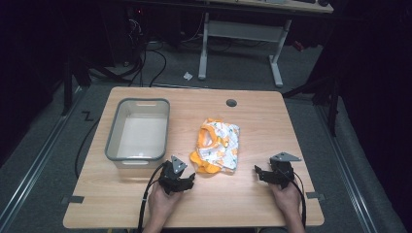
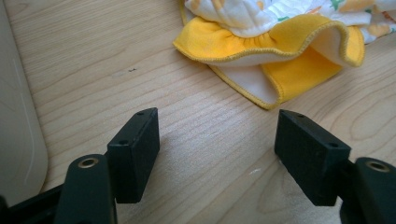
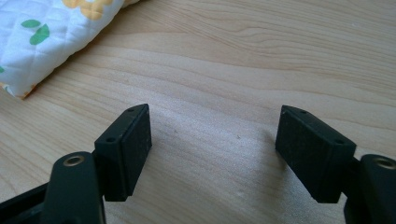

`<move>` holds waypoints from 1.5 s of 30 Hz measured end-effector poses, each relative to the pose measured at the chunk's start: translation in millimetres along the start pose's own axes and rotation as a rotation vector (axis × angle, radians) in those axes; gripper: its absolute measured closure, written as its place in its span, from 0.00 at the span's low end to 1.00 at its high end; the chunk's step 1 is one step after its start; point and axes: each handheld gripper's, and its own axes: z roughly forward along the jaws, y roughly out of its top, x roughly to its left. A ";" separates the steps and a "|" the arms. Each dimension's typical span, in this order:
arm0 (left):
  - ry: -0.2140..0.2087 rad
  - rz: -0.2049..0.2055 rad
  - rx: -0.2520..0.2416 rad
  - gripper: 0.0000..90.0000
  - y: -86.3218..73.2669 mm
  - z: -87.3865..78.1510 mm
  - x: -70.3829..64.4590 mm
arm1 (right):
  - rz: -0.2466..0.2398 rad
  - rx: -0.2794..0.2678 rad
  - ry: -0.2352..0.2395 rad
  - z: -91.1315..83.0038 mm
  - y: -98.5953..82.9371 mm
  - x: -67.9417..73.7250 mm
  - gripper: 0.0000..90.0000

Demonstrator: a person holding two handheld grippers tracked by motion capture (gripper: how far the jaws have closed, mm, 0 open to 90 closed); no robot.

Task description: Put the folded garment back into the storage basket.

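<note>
A crumpled white and orange quilted cloth with a printed pattern lies in the middle of the wooden table. Left of it stands an empty grey-rimmed plastic tub. My left gripper rests low near the front, just short of the cloth's orange hem, jaws wide apart with nothing between them. My right gripper sits to the cloth's right, also open over bare wood; the cloth's white quilted edge lies off to its upper left.
The table has a round cable hole near its far edge. Beyond it, cables and the white legs of another desk stand on the grey floor. The tub's wall runs along the left gripper view's left side.
</note>
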 end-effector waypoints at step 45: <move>-0.024 -0.034 0.031 0.32 10.2 2.7 -5.6 | -0.001 0.000 -0.001 -0.1 0.0 -0.1 0.30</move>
